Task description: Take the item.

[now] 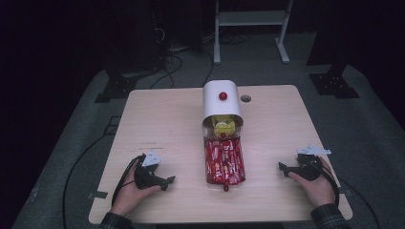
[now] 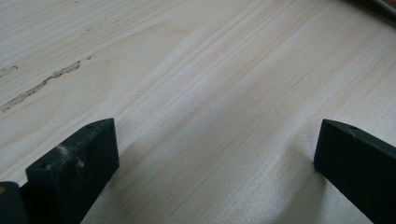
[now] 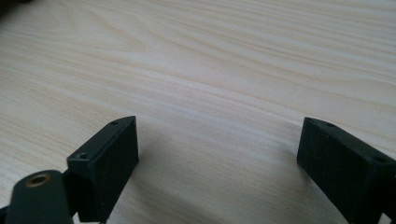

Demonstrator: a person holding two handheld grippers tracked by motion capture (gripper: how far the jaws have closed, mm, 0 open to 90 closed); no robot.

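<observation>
High view: a white bin (image 1: 220,106) lying on its side at the table's (image 1: 157,119) centre holds yellow items, with red snack packets (image 1: 224,161) spilling toward the near edge, while the left gripper (image 1: 165,181) and right gripper (image 1: 282,168), jaws wide and empty, flank them over bare wood.

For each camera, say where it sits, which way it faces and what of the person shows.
High view: above the person's side, facing forward and down on the table; both hands, left tool and right tool flank the red packets below a white box.
Left gripper view: on the left tool, jaws apart over bare wood.
Right gripper view: on the right tool, likewise.
Shared: the tabletop.
</observation>
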